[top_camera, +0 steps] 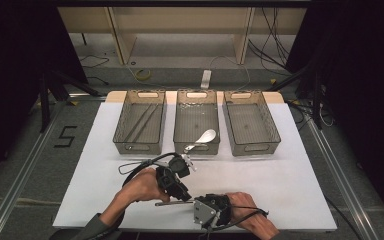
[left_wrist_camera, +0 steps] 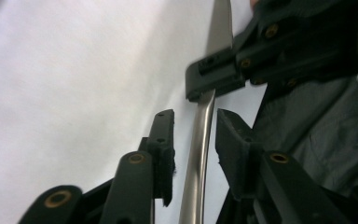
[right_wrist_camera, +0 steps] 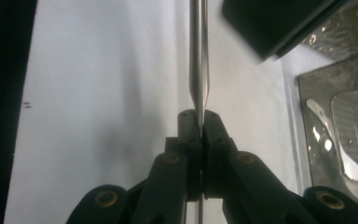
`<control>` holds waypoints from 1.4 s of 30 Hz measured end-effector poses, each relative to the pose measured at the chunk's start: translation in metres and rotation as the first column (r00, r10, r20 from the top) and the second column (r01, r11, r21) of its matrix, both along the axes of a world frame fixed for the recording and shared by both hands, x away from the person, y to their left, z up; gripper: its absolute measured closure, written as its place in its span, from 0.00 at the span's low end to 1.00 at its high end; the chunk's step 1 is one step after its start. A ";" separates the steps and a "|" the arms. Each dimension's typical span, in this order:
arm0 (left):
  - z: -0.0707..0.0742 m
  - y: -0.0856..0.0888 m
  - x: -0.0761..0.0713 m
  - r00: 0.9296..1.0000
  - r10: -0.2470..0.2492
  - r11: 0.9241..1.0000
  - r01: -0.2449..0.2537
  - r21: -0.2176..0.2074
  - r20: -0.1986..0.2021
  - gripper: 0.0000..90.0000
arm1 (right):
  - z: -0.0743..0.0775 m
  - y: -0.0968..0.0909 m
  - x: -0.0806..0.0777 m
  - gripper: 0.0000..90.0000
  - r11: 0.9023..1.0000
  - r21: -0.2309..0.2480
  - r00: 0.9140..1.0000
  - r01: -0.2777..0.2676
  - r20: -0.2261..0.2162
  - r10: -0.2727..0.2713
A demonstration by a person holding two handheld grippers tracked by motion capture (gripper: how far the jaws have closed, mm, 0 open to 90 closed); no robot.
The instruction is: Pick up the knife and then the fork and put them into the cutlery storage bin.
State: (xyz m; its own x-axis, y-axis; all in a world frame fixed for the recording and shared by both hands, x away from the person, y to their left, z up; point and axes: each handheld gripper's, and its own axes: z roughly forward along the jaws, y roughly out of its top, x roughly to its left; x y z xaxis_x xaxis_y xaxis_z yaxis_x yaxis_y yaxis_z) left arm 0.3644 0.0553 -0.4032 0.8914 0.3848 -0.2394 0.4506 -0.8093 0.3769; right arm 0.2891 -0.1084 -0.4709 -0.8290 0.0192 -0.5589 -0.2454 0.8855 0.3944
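The right gripper (right_wrist_camera: 199,122) has its jaws pressed together on a slim metal utensil (right_wrist_camera: 198,56), apparently a knife, pinning one end so it stays level for a handover. The left gripper (left_wrist_camera: 193,133) stands parted, its jaws either side of the same shaft but not touching it. Both work near the white board's (top_camera: 290,185) front edge. Along its far edge sit three mesh bins; the left bin (top_camera: 140,121) holds long dark utensils, the middle bin (top_camera: 196,121) one spoon (top_camera: 201,139), and the right bin (top_camera: 250,122) looks empty.
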 end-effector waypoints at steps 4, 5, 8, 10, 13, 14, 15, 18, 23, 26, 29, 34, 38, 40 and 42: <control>0.004 0.013 0.001 0.999 0.030 0.999 -0.029 -0.018 0.033 0.65 | 0.002 -0.002 0.004 0.99 0.999 0.019 0.999 0.047 -0.017 -0.047; 0.005 0.018 0.002 0.998 0.051 0.998 -0.050 -0.031 0.047 0.63 | 0.003 -0.004 0.005 0.99 0.998 0.019 0.998 0.059 -0.025 -0.058; 0.008 0.031 0.005 0.989 0.113 0.992 -0.107 -0.070 0.093 0.52 | 0.007 -0.009 0.011 0.99 0.993 0.047 0.994 0.106 -0.037 -0.104; 0.010 0.041 0.007 0.980 0.157 0.984 -0.146 -0.099 0.119 0.43 | 0.009 -0.015 0.016 0.99 0.987 0.057 0.987 0.151 -0.056 -0.148; 0.014 0.057 0.010 0.960 0.239 0.963 -0.215 -0.161 0.149 0.37 | 0.012 -0.024 0.025 0.99 0.975 0.087 0.977 0.206 -0.074 -0.200; 0.015 0.062 0.011 0.952 0.265 0.955 -0.238 -0.175 0.154 0.34 | 0.013 -0.027 0.028 0.99 0.969 0.097 0.972 0.226 -0.081 -0.219; 0.016 0.067 0.012 0.944 0.289 0.947 -0.257 -0.191 0.160 0.32 | 0.014 -0.030 0.031 0.99 0.964 0.107 0.968 0.244 -0.082 -0.236; 0.014 0.082 0.014 0.916 0.355 0.923 -0.311 -0.225 0.187 0.29 | 0.017 -0.039 0.038 0.99 0.946 0.138 0.954 0.294 -0.101 -0.281; 0.008 0.098 0.014 0.885 0.418 0.898 -0.369 -0.240 0.204 0.26 | 0.025 -0.055 0.051 0.99 0.920 0.173 0.934 0.351 -0.128 -0.332; 0.002 0.103 0.012 0.867 0.449 0.886 -0.400 -0.235 0.216 0.26 | 0.033 -0.065 0.059 0.99 0.900 0.209 0.921 0.383 -0.152 -0.357; -0.003 0.107 0.011 0.857 0.464 0.881 -0.418 -0.222 0.226 0.26 | 0.041 -0.074 0.066 0.99 0.873 0.244 0.905 0.422 -0.161 -0.393; -0.014 0.115 0.004 0.844 0.478 0.875 -0.433 -0.217 0.241 0.24 | 0.056 -0.089 0.084 0.99 0.821 0.288 0.869 0.494 -0.186 -0.458; -0.017 0.123 0.001 0.827 0.504 0.859 -0.451 -0.243 0.247 0.24 | 0.065 -0.101 0.102 0.99 0.773 0.316 0.835 0.550 -0.241 -0.495; -0.017 0.126 0.000 0.820 0.515 0.852 -0.458 -0.252 0.249 0.24 | 0.069 -0.105 0.110 0.99 0.755 0.319 0.820 0.573 -0.247 -0.517; -0.018 0.128 -0.003 0.809 0.526 0.846 -0.466 -0.260 0.261 0.24 | 0.073 -0.109 0.118 0.99 0.734 0.331 0.805 0.593 -0.263 -0.532</control>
State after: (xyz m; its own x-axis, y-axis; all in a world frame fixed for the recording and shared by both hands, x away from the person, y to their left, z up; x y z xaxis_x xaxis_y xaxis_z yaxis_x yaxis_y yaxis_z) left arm 0.3618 0.1831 -0.4208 0.6279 0.7730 -0.0904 0.6070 -0.4137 0.6786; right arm 0.4073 -0.2176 -0.3976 -0.6650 0.6915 -0.2822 0.3346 0.6137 0.7151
